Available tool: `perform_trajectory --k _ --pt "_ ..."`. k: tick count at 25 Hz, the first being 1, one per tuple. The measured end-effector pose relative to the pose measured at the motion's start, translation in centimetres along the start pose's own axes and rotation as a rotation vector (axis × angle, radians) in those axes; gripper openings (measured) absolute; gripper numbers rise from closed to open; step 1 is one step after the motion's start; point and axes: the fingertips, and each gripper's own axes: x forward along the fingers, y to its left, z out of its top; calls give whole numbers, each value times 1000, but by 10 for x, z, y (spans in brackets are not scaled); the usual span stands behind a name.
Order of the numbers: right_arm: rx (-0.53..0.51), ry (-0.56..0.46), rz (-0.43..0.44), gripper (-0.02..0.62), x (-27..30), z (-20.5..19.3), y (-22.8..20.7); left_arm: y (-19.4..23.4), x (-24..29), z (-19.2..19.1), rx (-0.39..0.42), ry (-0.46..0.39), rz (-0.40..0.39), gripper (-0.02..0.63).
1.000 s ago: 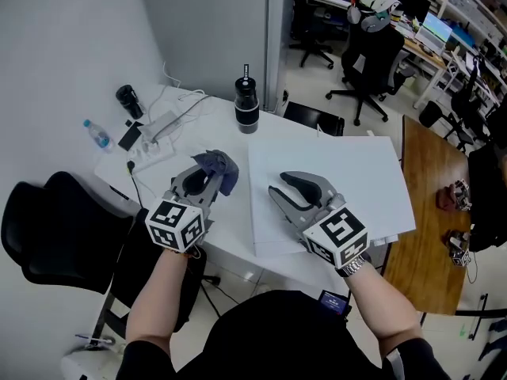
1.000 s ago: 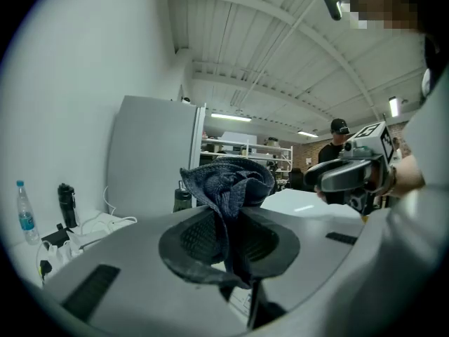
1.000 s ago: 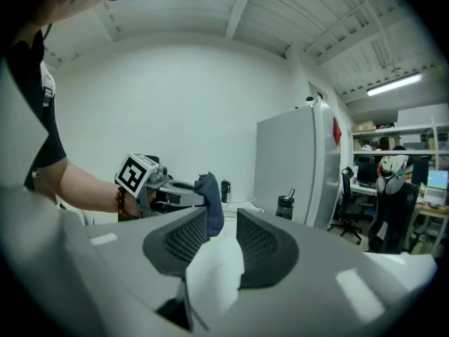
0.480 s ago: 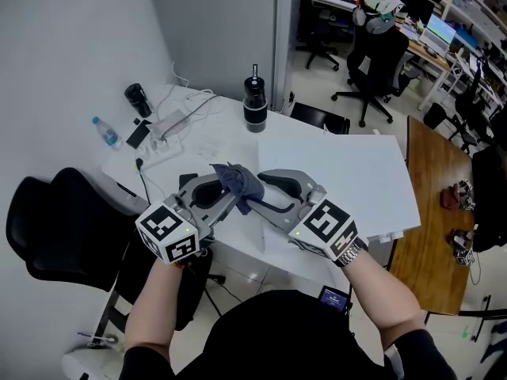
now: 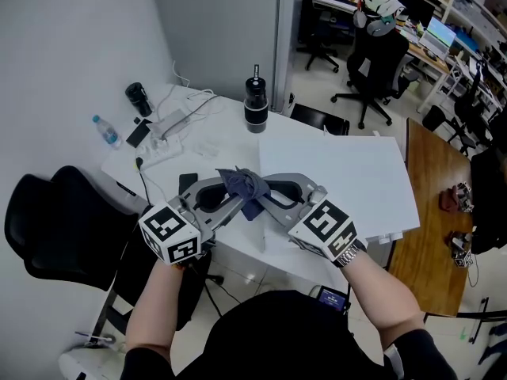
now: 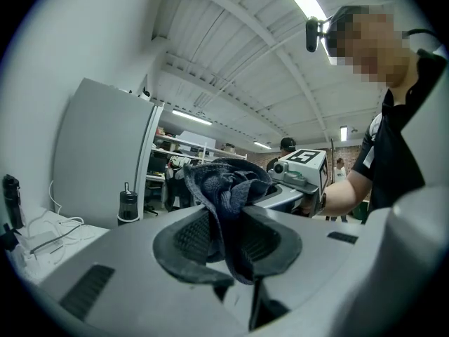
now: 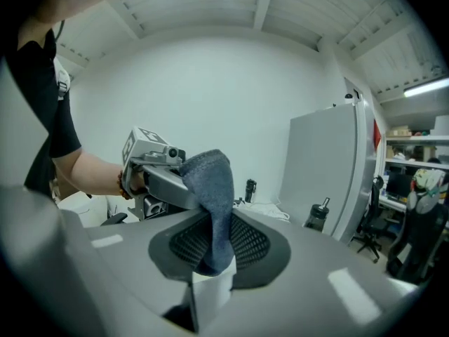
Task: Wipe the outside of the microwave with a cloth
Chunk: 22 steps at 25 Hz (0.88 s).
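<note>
A dark blue-grey cloth hangs bunched in the air over the white table's front edge, between my two grippers, which meet tip to tip. My left gripper comes in from the left. Its jaws are opening, and the cloth still sits pinched between the ribbed pads. My right gripper comes in from the right. Its jaws are closing, with a fold of the cloth pressed between its pads. A large white flat-topped slab lies to the right. I see nothing that clearly shows itself as a microwave.
A black bottle stands at the table's far edge. A power strip with cables, a small water bottle and a black cylinder lie at the far left. A black chair sits on the left, a wooden table on the right.
A second ago only the left gripper held the cloth and the right stood apart, open. Both hands have moved together and the right jaws have come in onto the cloth.
</note>
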Motion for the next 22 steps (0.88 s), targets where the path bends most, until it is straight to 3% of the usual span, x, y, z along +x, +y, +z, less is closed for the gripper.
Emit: perform_trajectory --k 4,8,13,22 --pt "90 76 -96 58 -4 -20 -23 9 -2 -8 17 26 69 127" --pt "128 181 -153 58 -4 -44 -36 11 -5 -11 13 28 113 126" --pt "104 308 -216 58 -5 -66 -45 2 -3 -12 23 23 139 94" --pt "106 358 -269 55 -25 -84 -64 -13 6 -6 41 -11 172 43"
